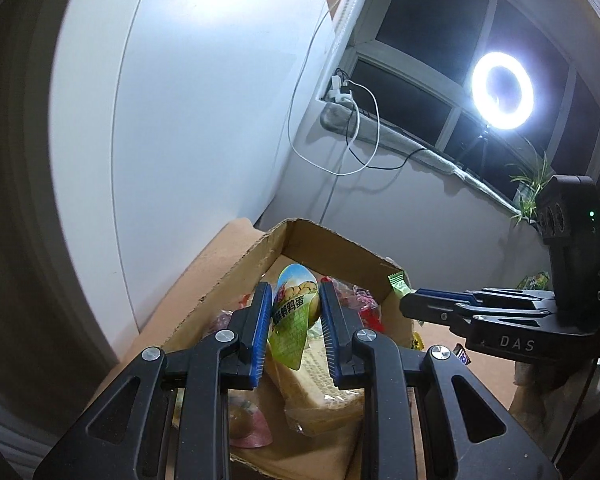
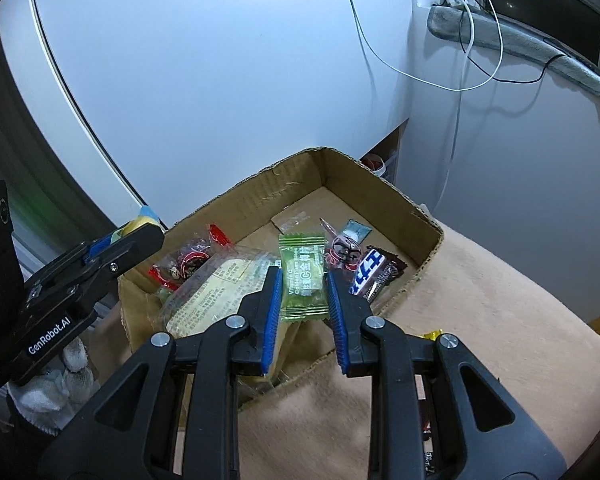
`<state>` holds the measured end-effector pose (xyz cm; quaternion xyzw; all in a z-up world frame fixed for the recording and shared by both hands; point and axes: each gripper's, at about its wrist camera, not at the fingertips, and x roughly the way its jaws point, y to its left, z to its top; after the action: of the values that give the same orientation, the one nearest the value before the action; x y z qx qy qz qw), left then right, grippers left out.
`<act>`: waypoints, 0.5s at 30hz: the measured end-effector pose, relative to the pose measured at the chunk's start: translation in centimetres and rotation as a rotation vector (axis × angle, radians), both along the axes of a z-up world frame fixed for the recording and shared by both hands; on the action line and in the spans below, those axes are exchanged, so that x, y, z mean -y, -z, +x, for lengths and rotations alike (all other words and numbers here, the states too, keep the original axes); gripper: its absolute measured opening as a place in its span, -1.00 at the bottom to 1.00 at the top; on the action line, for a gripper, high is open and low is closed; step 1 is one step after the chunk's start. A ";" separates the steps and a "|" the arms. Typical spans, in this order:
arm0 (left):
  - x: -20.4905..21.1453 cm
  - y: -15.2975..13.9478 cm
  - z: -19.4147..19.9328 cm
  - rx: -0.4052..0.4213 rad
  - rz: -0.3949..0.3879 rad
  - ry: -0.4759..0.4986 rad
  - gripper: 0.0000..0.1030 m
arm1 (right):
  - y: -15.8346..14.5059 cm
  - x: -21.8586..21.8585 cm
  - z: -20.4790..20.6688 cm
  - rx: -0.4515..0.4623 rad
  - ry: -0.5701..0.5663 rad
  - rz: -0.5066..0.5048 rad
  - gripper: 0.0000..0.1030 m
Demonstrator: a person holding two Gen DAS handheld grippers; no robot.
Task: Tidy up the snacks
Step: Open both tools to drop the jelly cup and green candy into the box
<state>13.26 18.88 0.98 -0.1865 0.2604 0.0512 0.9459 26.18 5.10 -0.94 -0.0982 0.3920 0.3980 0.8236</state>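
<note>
An open cardboard box (image 2: 384,192) holds several snacks. My left gripper (image 1: 294,308) is shut on a green quail-egg packet (image 1: 294,312) and holds it over the box (image 1: 236,264). My right gripper (image 2: 303,292) is shut on a green candy pack (image 2: 305,276) above the box's near side. The same candy pack (image 1: 398,283) shows at the right gripper's tip (image 1: 410,304) in the left wrist view. A large clear cracker pack (image 2: 216,284) and a Snickers bar (image 2: 374,270) lie in the box.
The box stands on a beige cloth (image 2: 480,320). A white wall (image 2: 220,80) is behind it. A ring light (image 1: 502,90), cables (image 1: 364,128) and a window sill lie to the right. A loose yellow snack (image 2: 430,335) lies on the cloth.
</note>
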 end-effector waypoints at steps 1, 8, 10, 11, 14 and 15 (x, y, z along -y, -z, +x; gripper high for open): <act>0.0 0.0 -0.1 -0.004 -0.003 0.000 -0.55 | 0.0 -0.1 0.0 -0.001 0.001 0.000 -0.53; 0.2 -0.2 -0.3 0.001 -0.001 -0.003 -0.07 | -0.6 0.5 0.1 0.019 0.036 0.015 0.22; 0.2 -0.2 -0.2 0.003 0.000 -0.001 -0.07 | -0.8 1.0 0.1 0.015 0.040 0.021 0.22; 0.2 -0.2 -0.2 0.003 -0.002 0.000 -0.07 | -0.8 1.2 0.1 0.016 0.043 0.021 0.22; 0.4 -0.3 0.0 0.005 -0.001 0.004 -0.07 | -1.0 2.1 0.1 0.021 0.052 0.022 0.22; 0.5 -0.3 0.1 0.007 0.000 0.006 -0.07 | -1.1 2.5 0.1 0.020 0.057 0.024 0.22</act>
<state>13.34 18.37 1.29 -0.1861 0.2575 0.0479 0.9470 26.30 2.60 0.13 -0.0811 0.3814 0.3780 0.8397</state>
